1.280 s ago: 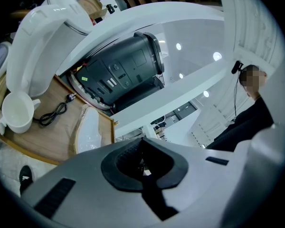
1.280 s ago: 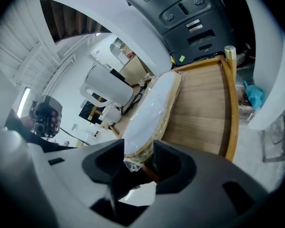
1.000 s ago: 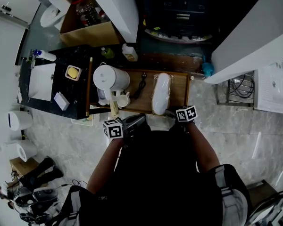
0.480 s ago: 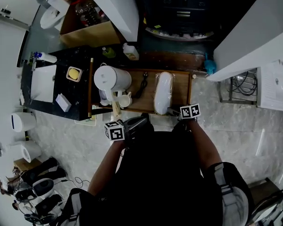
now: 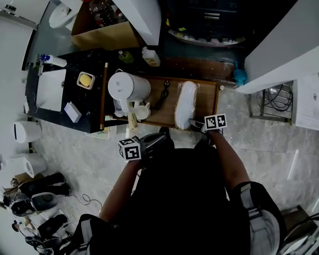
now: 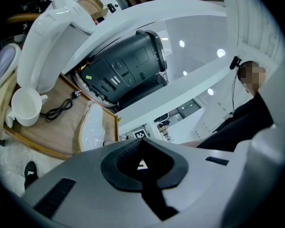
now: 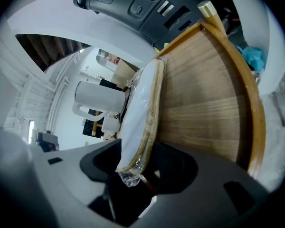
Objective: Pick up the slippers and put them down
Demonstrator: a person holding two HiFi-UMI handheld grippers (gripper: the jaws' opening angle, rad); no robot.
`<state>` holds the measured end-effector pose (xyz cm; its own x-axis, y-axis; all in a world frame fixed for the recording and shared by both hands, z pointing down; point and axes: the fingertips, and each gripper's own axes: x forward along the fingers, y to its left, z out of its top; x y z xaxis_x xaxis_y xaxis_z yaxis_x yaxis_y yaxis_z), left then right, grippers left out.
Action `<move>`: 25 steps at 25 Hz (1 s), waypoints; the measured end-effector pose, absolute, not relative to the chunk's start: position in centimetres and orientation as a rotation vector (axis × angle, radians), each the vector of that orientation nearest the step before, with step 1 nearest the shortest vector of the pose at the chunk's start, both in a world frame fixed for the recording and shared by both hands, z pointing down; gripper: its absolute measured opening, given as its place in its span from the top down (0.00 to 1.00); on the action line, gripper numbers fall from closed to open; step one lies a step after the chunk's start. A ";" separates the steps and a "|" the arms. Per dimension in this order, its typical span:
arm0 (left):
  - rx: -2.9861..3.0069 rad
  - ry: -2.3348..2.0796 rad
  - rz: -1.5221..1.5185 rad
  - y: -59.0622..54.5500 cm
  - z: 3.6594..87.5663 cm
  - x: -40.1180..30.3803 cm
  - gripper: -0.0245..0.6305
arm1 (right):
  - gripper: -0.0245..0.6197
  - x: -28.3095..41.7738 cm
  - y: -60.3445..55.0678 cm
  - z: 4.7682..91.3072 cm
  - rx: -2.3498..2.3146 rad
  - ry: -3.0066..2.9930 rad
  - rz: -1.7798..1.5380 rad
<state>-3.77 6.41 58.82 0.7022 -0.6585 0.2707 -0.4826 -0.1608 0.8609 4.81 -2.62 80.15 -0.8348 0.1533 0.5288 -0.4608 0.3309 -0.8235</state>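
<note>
Slippers (image 7: 138,113) in crinkly clear plastic wrap, glossy; wooden tray (image 7: 204,99) shows smooth matt grain; white kettle (image 5: 126,86) gleams, smooth plastic; marble floor (image 5: 266,142) polished.

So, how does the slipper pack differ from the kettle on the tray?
The slipper pack lies flat on the right part of the tray; the kettle stands upright on its left part. The pack is wrapped in clear plastic; the kettle is bare. Both are white.

Wrapped slippers (image 5: 185,104), kettle (image 5: 126,87), cup (image 5: 142,112) on tray (image 5: 205,101)
</note>
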 end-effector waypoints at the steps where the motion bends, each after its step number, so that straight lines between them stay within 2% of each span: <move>1: 1.807 -0.907 -0.203 6.5 58.8 -3.7 0.94 | 0.62 4.8 -2.8 80.3 0.273 -2.078 1.517; 5: 1.792 -0.926 -0.214 7.0 58.9 -3.5 0.94 | 0.62 4.8 -3.1 81.0 0.262 -2.070 1.452; 16: 1.746 -1.010 -0.273 8.3 59.2 -3.9 0.94 | 0.62 4.2 -3.1 80.8 0.154 -2.060 1.557; 25: 1.706 -1.107 -0.349 8.7 59.1 -4.7 0.94 | 0.72 4.4 -3.2 81.1 0.119 -2.005 1.602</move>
<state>-4.72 8.67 59.10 0.5336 -0.8026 0.2667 -0.5042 -0.0487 0.8622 4.39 -3.15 81.11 -0.8366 0.2712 0.4761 -0.4044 0.2807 -0.8705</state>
